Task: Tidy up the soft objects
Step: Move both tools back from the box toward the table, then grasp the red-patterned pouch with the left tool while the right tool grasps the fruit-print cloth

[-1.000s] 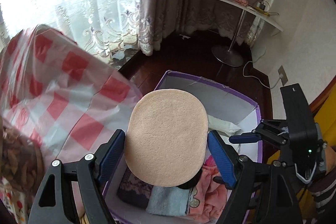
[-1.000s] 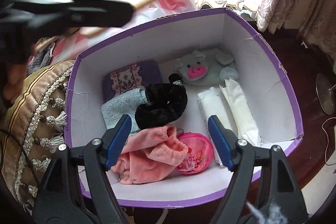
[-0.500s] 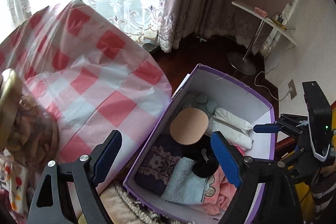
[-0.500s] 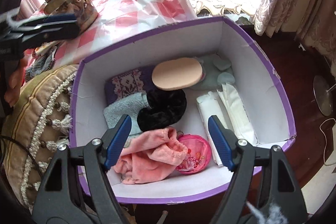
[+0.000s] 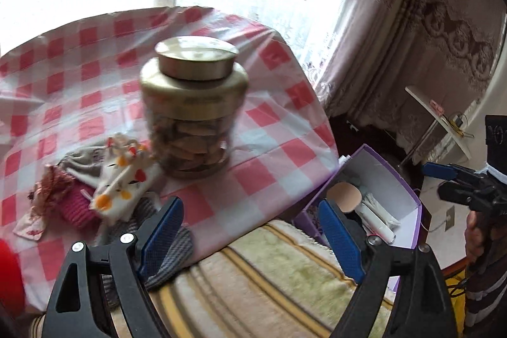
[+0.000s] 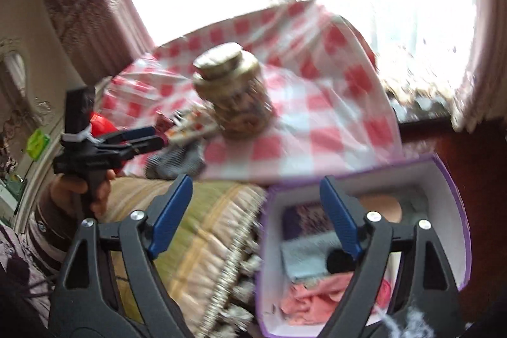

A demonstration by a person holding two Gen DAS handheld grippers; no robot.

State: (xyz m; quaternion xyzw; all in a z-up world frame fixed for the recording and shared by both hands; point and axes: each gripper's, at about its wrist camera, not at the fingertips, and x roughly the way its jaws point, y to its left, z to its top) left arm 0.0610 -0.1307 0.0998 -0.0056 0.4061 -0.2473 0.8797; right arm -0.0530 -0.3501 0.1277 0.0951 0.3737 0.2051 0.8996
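Nowhere legible writing: lidded jar [image 5: 193, 106].

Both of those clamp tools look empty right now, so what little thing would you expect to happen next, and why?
Probably the left tool eases forward and down toward the white fabric piece with orange and red spots. Its jaws are open and empty, soft items still lie on the red-and-white checked tablecloth beside the lidded glass jar, and the purple-rimmed white box already holds several.
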